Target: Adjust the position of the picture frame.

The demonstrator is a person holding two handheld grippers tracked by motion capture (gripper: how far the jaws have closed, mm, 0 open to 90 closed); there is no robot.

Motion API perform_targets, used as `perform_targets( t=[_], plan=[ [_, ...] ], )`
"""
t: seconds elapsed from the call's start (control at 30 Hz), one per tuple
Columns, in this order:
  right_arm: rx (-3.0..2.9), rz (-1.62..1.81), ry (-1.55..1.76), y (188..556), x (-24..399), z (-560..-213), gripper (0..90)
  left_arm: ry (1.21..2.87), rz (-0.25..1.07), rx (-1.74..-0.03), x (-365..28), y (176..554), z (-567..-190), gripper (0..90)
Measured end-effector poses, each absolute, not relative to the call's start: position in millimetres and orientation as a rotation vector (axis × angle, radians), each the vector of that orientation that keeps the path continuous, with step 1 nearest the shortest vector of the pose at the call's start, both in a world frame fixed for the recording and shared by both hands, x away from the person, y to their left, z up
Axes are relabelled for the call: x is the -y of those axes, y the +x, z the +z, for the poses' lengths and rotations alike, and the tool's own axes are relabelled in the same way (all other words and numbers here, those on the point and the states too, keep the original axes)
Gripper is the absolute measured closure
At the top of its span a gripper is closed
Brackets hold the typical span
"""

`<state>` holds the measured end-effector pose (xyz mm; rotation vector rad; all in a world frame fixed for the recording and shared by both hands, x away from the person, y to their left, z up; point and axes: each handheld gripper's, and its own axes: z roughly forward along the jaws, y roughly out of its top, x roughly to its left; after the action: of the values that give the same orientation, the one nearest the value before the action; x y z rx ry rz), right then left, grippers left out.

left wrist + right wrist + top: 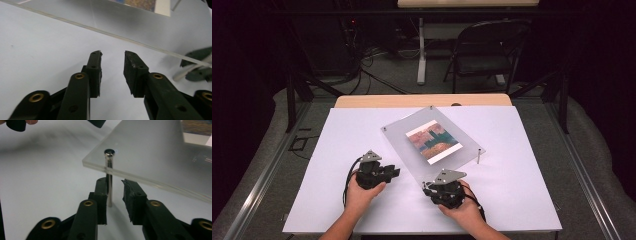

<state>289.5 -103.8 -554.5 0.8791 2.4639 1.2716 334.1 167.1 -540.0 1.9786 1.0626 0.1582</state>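
Observation:
A clear acrylic frame (404,134) holding a colourful picture (433,141) stands raised on thin metal pins in the middle of the white table. My right gripper (427,186) is at the frame's near corner. In the right gripper view it (115,181) is open, with the corner's metal pin (109,182) upright between the jaws, close against the left one. The pin's head sits on top of the acrylic frame (150,152). My left gripper (396,172) is open and holds nothing (113,53). It points at the near edge of the acrylic frame (140,22), a short way off.
Another metal pin (478,156) supports the frame's right corner. The white table cover (512,200) spreads wide around the frame. A black folding chair (487,50) and a table leg (421,55) stand on the floor beyond the table.

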Motion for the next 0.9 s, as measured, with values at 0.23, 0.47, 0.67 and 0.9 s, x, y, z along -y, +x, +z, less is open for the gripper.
perform_targets(
  t=[0.23, 0.47, 0.67, 0.9],
  plan=[
    [-2.404, 1.324, 0.906, 283.6, 128.9, -543.7, 53.2, 1.977, 0.178, -1.073, -164.1, 321.4, -540.6, 42.6],
    [-2.354, 1.297, 0.927, 279.9, 153.5, -538.1, 39.5, 1.988, 0.178, -1.053, -157.7, 308.9, -540.7, 36.1],
    [-2.289, 1.231, 0.953, 282.3, 174.7, -537.0, 36.2, 1.989, 0.165, -1.009, -149.6, 302.0, -540.7, 32.9],
    [-2.207, 1.227, 1.028, 290.3, 195.5, -533.2, 36.3, 2.008, 0.148, -0.983, -141.8, 297.1, -541.9, 33.7]
  ],
)
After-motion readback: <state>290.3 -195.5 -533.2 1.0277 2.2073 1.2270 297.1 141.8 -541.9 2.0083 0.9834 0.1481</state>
